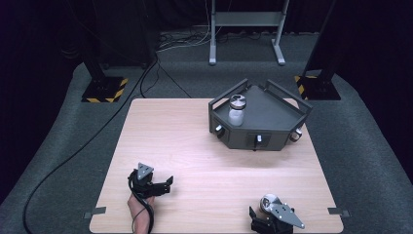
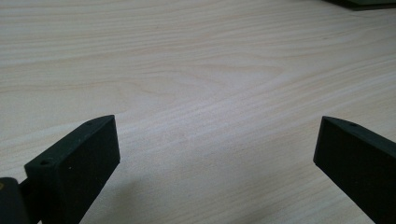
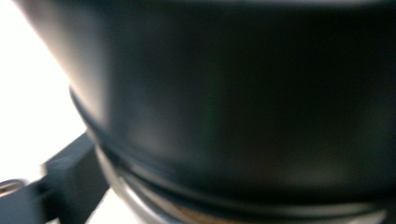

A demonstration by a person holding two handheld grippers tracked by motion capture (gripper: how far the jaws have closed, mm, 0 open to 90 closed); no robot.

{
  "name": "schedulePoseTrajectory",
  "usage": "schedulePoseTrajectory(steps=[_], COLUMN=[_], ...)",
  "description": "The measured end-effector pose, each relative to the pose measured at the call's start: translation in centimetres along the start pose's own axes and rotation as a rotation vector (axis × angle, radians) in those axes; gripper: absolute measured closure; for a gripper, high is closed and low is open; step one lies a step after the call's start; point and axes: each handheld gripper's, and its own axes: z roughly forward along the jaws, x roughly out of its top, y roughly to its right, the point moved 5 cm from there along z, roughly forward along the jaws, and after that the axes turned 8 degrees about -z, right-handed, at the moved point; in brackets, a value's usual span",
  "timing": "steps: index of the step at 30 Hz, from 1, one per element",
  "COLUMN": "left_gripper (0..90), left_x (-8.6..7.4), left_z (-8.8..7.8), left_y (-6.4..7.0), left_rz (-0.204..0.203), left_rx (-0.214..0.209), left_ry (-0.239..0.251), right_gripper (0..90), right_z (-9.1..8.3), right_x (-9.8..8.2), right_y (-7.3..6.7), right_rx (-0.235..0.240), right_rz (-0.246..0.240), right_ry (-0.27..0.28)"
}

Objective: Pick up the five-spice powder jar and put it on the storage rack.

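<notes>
One jar point(image 1: 237, 110) already in grey tray point(image 1: 272, 105); second jar point(image 1: 267, 202) between right hand-held gripper point(image 1: 265, 219) jaws at counter point(image 1: 195, 141) edge, grip unconfirmed; left hand-held gripper point(image 1: 168, 184) open, idle.

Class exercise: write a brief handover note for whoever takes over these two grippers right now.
Left gripper: open, nothing between its jaws, low over the table.
Right gripper: at the table's near edge, right up against a silver-topped thing, seemingly a jar. The close view is blurred, so its grip is unconfirmed.
Done: one lidded jar stands on the dark tray.
Left: probably secure the near one and carry it to the tray.
</notes>
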Motion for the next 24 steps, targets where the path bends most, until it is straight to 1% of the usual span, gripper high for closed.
schedulePoseTrajectory(steps=[3,4,5,7,8,9,11,13,20,24], left_gripper=[0.2,0.2,0.2,0.2,0.2,0.2,0.2,0.2,0.2,0.2], left_x=[0.00,0.03,0.03,0.00,0.00,0.00,0.00,-0.02,-0.03,0.00], left_z=[0.00,0.02,0.03,0.01,0.01,0.00,0.01,0.02,0.01,0.02], left_y=[-0.04,-0.05,-0.04,-0.08,-0.08,-0.08,-0.09,-0.09,-0.09,-0.10], left_rz=[0.003,0.004,0.004,0.000,0.000,0.001,0.001,-0.001,-0.002,0.002], left_rx=[-0.004,-0.005,-0.005,-0.006,-0.006,-0.005,-0.007,-0.009,-0.008,-0.009], left_ry=[0.002,0.000,-0.001,0.002,0.002,0.002,0.002,0.004,0.006,0.003], right_gripper=[17.0,17.0,22.7,26.1,26.1,28.7,29.1,29.3,29.9,30.0], right_z=[0.05,0.05,0.01,-0.04,-0.04,-0.06,-0.11,-0.13,-0.17,-0.25], right_x=[-0.24,-0.24,-0.41,-0.61,-0.61,-0.68,-0.71,-0.73,-0.75,-0.78], right_y=[0.04,0.04,-0.01,0.12,0.12,0.27,0.19,0.35,0.26,0.59], right_rx=[0.002,0.002,-0.005,-0.001,-0.001,0.013,0.009,0.017,0.013,0.028], right_rz=[-0.002,-0.002,0.003,0.007,0.007,0.005,-0.009,-0.012,-0.025,-0.024], right_ry=[-0.003,-0.003,-0.004,0.002,0.002,0.005,0.008,0.009,0.010,0.011])
